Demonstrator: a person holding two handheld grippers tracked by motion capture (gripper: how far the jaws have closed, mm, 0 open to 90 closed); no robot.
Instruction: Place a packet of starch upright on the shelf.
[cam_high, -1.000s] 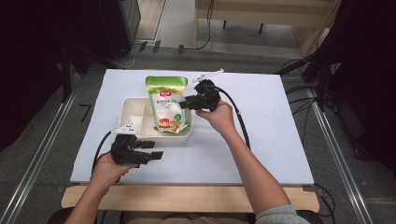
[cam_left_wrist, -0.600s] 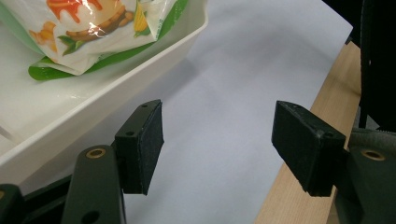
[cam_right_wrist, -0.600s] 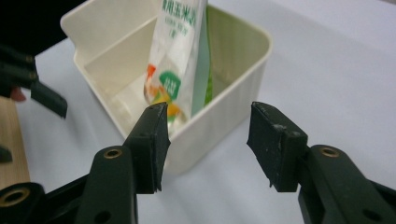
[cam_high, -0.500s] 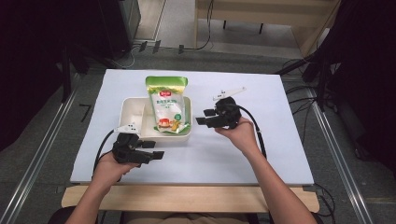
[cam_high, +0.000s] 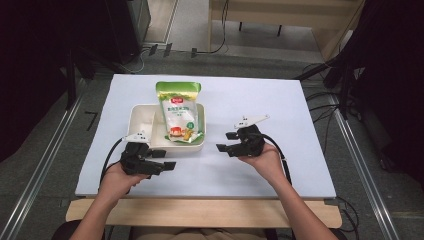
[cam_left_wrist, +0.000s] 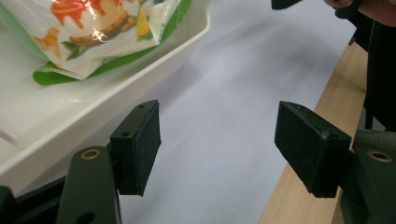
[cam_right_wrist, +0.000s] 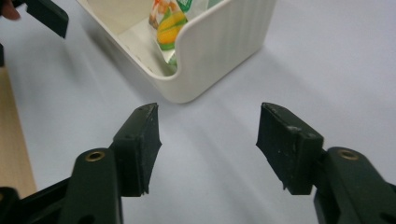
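My right claw (cam_high: 231, 141) has just let go and pulled back, jaws wide with nothing between them. The snack bag (cam_high: 181, 116) now leans in the white tub (cam_high: 137, 116), probably done.

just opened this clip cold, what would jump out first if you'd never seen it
The green and white snack pouch stands out first, lying in the white tray at the middle of the pale blue table, its top leaning out over the far rim. Next, the two black grippers: the left gripper by the tray's near edge, the right gripper just right of the tray, both open and holding nothing.
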